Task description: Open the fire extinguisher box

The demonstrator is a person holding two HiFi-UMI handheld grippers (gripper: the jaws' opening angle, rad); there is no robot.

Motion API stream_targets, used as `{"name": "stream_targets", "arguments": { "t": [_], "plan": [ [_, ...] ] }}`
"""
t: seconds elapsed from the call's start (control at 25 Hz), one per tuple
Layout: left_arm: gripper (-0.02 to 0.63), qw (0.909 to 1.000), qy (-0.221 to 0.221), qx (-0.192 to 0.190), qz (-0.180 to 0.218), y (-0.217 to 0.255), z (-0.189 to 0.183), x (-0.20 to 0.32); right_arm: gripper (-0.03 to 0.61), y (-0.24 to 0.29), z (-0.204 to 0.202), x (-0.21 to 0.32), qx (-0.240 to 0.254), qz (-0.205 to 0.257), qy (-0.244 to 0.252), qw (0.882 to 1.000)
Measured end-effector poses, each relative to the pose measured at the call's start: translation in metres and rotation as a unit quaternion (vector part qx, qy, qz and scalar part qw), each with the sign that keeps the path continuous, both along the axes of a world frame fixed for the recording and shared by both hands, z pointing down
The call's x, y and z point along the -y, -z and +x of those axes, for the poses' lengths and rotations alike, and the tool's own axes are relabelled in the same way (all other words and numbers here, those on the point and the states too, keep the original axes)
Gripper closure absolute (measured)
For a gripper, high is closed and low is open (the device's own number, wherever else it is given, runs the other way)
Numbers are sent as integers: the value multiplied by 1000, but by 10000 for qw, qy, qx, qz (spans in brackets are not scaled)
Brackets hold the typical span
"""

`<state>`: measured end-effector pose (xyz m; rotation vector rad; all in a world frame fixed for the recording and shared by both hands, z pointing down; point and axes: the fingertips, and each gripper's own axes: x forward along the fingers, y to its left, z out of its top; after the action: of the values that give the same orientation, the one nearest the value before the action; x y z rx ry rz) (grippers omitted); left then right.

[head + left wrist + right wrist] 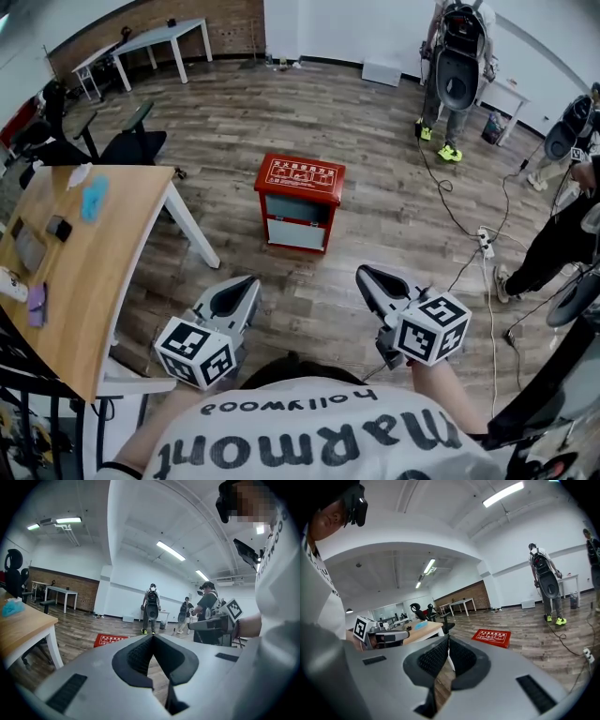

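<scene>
A red fire extinguisher box (299,202) with a pale front panel stands shut on the wooden floor, some way ahead of me. Its red lid (109,640) shows low in the left gripper view, and the red lid (491,637) lies right of centre in the right gripper view. My left gripper (243,292) is held near my body, left of the box, jaws shut and empty. At the right my right gripper (368,281) is likewise shut with nothing between its tips. Both are well short of the box.
A wooden table (79,264) with white legs and small items stands at my left, a black chair (128,142) behind it. Cables and a power strip (485,244) lie on the floor at right. People (457,66) stand at the back and right.
</scene>
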<state>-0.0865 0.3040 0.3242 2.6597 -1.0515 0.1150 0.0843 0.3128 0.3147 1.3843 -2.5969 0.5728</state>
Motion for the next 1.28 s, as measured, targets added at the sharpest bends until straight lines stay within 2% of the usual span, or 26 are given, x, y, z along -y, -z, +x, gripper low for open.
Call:
{"name": "stream_targets", "arguments": {
  "t": [0.2,0.76,1.28],
  "plan": [
    [607,10000,29,-12,4,1,-8,13,568,-5,-8,6,-234,-16,78,9997],
    [607,9993,-179,-131,-296,-8,-19,76,568,-10,-21,58,-299,-188,-89,9993],
    [607,9982,-381,-50,-451,-16,-22,141,568,-21,-32,121,-195,-342,-202,9990]
  ]
}}
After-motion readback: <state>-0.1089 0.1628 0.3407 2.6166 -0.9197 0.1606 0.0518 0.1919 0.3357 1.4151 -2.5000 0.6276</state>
